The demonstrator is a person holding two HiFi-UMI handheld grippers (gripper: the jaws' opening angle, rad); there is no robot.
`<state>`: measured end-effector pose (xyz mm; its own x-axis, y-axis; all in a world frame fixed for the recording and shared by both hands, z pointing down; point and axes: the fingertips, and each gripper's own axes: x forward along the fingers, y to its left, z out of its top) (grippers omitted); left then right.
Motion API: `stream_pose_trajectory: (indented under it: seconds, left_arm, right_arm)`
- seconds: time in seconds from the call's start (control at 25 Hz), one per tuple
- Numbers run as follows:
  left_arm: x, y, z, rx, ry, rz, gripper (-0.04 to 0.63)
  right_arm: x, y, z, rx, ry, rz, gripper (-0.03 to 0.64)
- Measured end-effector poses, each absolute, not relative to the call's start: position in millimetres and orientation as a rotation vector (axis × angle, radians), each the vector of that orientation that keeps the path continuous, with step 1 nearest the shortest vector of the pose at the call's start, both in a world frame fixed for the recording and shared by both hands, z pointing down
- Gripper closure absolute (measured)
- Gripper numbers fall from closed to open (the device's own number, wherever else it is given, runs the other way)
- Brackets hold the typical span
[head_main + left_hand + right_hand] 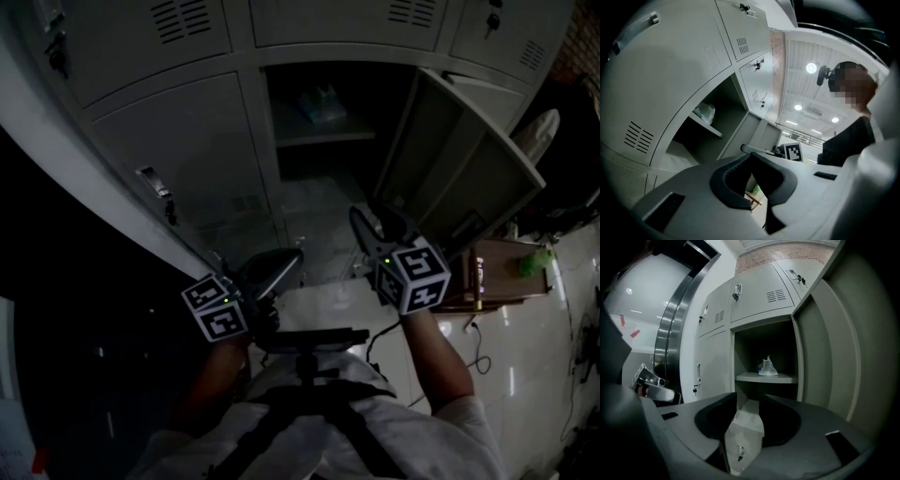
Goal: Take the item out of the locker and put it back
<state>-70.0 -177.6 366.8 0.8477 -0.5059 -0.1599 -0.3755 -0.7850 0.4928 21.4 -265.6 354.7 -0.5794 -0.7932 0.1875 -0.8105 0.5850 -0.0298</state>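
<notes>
The open locker compartment (323,141) has a shelf with a pale crumpled plastic bag (322,105) on it; the bag (768,367) is also in the right gripper view and, at the left, the bag (704,112) shows in the left gripper view. My right gripper (375,217) is held in front of the compartment, below the shelf, well short of the bag. It (747,401) is open, with only the locker's lower part seen between its jaws. My left gripper (292,258) hangs lower left, outside the locker, its tips (751,155) meeting with nothing held.
The locker door (459,169) swings out to the right, close beside my right gripper. Closed lockers (187,159) with keys in them surround the opening. A low wooden table (497,272) with a green object (534,261) stands on the white tiled floor at the right.
</notes>
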Motion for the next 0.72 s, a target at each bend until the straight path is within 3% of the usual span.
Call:
stream_pose_trajectory:
  seconds: [0.72]
  left_arm:
    - [-76.2, -168.8, 379.4, 2.532, -0.659, -0.389, 0.598]
  right_arm:
    - [26.6, -234.1, 385.6, 1.316, -2.648, 0.310, 0.483]
